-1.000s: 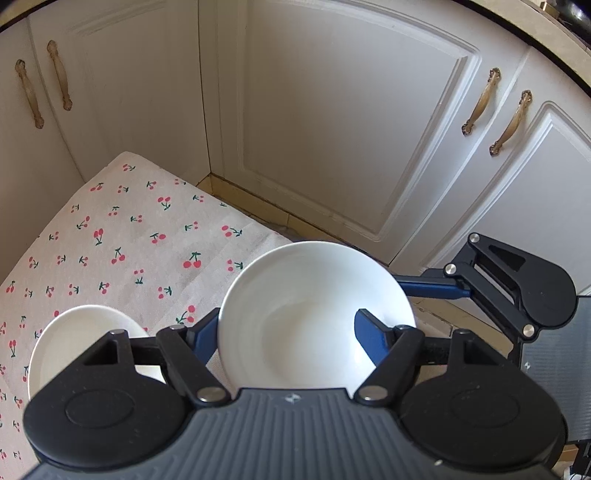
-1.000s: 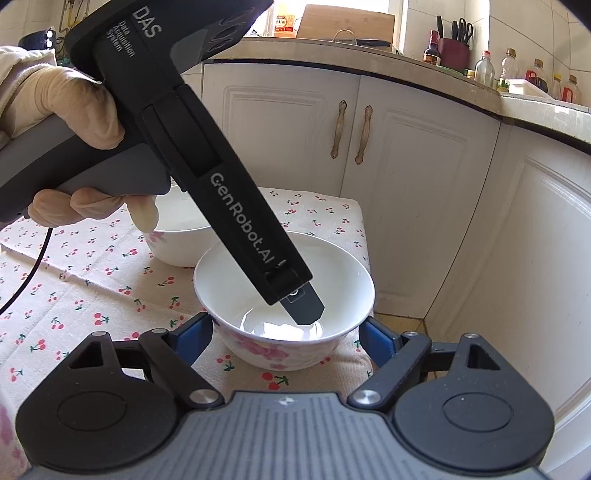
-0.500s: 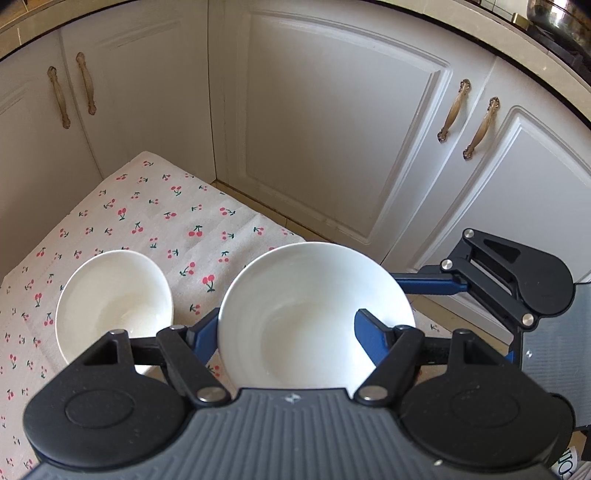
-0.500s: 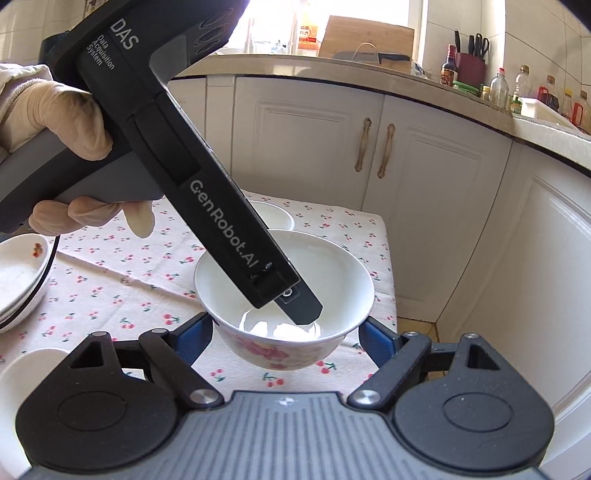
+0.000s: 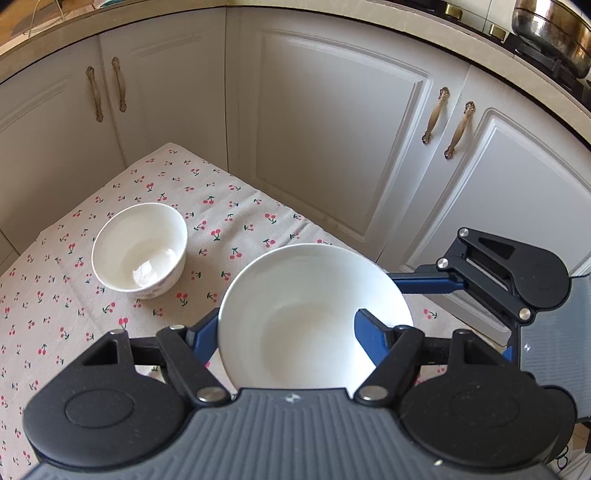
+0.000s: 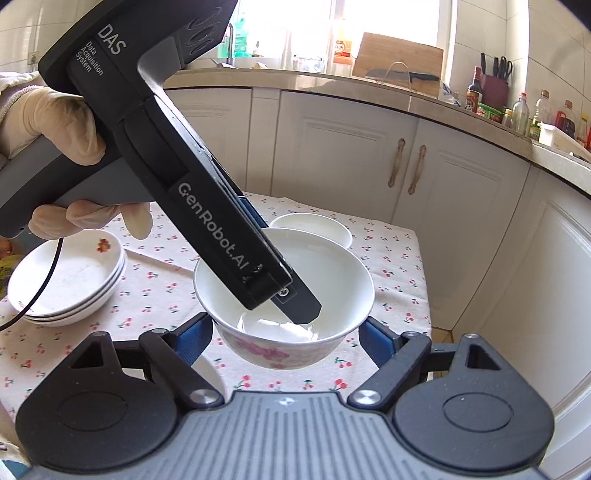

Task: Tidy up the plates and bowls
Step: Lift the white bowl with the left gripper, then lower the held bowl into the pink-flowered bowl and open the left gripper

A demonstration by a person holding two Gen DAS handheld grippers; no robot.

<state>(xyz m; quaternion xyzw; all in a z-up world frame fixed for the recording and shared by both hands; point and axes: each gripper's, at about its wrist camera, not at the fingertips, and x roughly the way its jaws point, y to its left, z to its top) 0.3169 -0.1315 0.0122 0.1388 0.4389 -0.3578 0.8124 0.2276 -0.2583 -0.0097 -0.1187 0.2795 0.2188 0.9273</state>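
The flower bowl (image 6: 332, 273) is white inside with pink flowers on its outside, and it is up in the air, tipped a little, above the cherry table cloth (image 5: 229, 218). The left gripper (image 5: 288, 321) holds it by the wall: one blue finger (image 5: 369, 328) is down inside the bowl and the other finger is outside, so the fingers sit close together with the wall pinched between them. The right gripper (image 6: 286, 332) holds the same bowl from the other side. Its fingers are wide apart, one on each outer side of the bowl, and they look like they touch it.

A gloved hand (image 6: 55, 129) holds the left gripper's handle, up and to the left of the flower bowl in the right wrist view. Just behind the flower bowl a second bowl (image 5: 138, 251) stands on the cloth, empty and upright. To the left of the flower bowl is a stack of plates (image 6: 66, 280), well apart from it. Behind the flower bowl are white cupboard doors (image 5: 332, 129). Far above it on the counter are a metal pot (image 5: 550, 29) and a wooden board (image 6: 399, 55)
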